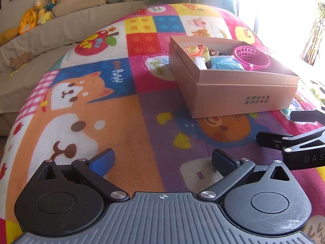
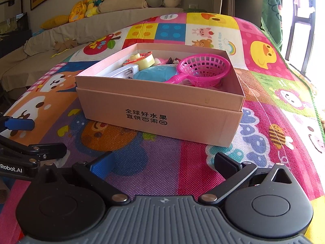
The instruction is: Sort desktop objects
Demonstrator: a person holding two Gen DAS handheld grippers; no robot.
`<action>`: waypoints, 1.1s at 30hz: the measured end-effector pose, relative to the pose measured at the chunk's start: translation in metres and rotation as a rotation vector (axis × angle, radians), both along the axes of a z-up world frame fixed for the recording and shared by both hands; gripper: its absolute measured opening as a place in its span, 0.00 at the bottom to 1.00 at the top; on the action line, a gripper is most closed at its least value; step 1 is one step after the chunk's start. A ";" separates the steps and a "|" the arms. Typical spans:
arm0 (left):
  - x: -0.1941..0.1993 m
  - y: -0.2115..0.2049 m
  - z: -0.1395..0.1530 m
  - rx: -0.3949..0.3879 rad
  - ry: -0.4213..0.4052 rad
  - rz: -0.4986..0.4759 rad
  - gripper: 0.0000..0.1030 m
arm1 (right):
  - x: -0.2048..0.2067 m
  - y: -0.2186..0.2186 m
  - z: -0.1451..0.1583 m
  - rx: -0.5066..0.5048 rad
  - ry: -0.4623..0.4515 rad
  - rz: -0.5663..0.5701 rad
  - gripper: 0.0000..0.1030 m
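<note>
Both tools hang low over a bright cartoon play mat (image 2: 274,93), side by side and holding nothing. The left tool (image 1: 162,161) has its jaws spread wide, with only mat between the blue pad and the black one. The right tool (image 2: 161,163) is just as wide apart and empty.

The cardboard box (image 2: 162,109) sits at about twelve o'clock from the right tool and at about one o'clock from the left, resting flat on the mat. It is an open, matte tan carton with printed characters on its front wall, its rim doubled like a sleeve. Inside, the toys are already gathered: a pink plastic basket (image 2: 205,69) with a lattice wall and a handle lies tilted against the right side, beside a smooth blue rounded object (image 2: 156,73), a white piece (image 2: 124,72) with a visible screw, and a yellow toy (image 2: 142,60) at the back. No loose toys show on the mat, so the sorting looks close to finished.

The mat's woven, foam-like surface looks soft and grippy.
</note>
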State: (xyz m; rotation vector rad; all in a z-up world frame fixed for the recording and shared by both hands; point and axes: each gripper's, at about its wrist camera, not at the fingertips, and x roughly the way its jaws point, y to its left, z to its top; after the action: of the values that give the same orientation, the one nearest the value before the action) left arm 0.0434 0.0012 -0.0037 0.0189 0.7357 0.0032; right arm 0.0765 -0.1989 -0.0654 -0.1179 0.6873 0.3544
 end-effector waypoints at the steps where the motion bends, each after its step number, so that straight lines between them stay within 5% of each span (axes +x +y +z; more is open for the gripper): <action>1: 0.000 0.000 0.000 0.001 0.000 0.000 1.00 | 0.000 0.000 0.000 0.000 0.000 0.000 1.00; 33: -0.001 -0.001 0.000 0.002 0.000 0.001 1.00 | 0.000 -0.001 0.000 0.000 0.001 0.001 1.00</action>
State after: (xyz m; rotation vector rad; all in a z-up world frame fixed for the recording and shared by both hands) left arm 0.0426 0.0005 -0.0034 0.0206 0.7361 0.0045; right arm 0.0769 -0.1994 -0.0655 -0.1178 0.6886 0.3550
